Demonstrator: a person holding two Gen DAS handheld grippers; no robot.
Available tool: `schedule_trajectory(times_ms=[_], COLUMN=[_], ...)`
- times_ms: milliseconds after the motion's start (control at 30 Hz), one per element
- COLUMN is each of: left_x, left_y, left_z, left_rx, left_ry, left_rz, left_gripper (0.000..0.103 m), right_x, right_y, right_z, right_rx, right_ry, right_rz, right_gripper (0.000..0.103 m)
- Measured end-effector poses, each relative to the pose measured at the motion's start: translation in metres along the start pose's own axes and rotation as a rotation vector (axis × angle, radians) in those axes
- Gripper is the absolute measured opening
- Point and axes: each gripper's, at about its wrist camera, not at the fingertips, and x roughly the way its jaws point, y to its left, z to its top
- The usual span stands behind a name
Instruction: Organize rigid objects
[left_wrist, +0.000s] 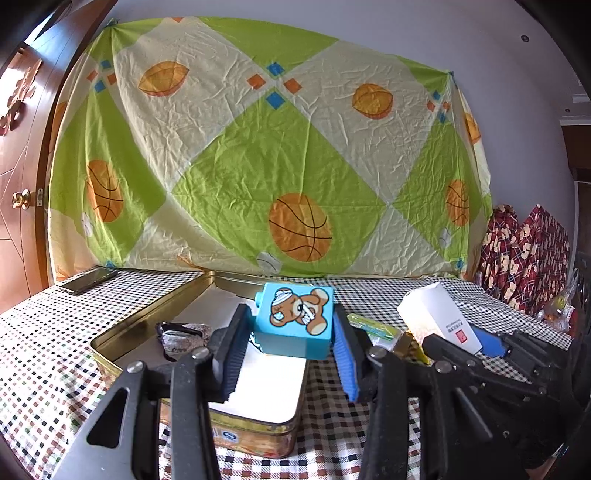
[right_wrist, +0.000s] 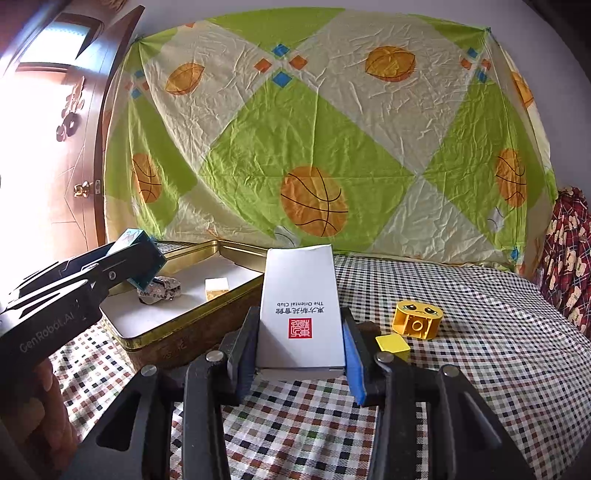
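Note:
My left gripper (left_wrist: 291, 325) is shut on a blue block with a bear picture (left_wrist: 295, 319) and holds it above the near right corner of the gold tin tray (left_wrist: 122, 325). From the right wrist view the left gripper (right_wrist: 142, 264) hangs over the tray (right_wrist: 192, 321) with the blue block (right_wrist: 133, 238) in it. My right gripper (right_wrist: 299, 332) is shut on a white carton with a red seal (right_wrist: 299, 314), held just right of the tray above the cloth. The carton also shows in the left wrist view (left_wrist: 439, 314). A speckled stone (right_wrist: 160, 290) and a small gold cube (right_wrist: 217, 287) lie in the tray.
A yellow face block (right_wrist: 417, 319) and a flat yellow tile (right_wrist: 391, 343) lie on the checked tablecloth (right_wrist: 480, 332) right of my right gripper. A green-yellow packet (left_wrist: 373, 326) lies by the tray. A phone (left_wrist: 88, 280) lies at the far left. A sheet hangs behind.

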Motion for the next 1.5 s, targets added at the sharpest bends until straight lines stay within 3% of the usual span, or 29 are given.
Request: schedule_trajectory(times_ms=[800,1500], left_x=[0.008,0.036], left_y=[0.040,0.067], left_z=[0.003,0.011], left_rx=[-0.039,-0.038], left_ry=[0.054,0.184], left_rz=[0.051,0.064], left_gripper=[0.043,0.043], right_x=[0.020,0.039], right_y=[0.042,0.058], right_z=[0.007,0.019], right_rx=[-0.041,-0.081], right_ry=[0.068,0.139], right_rz=[0.126,0.195], right_gripper=[0.043,0.043])
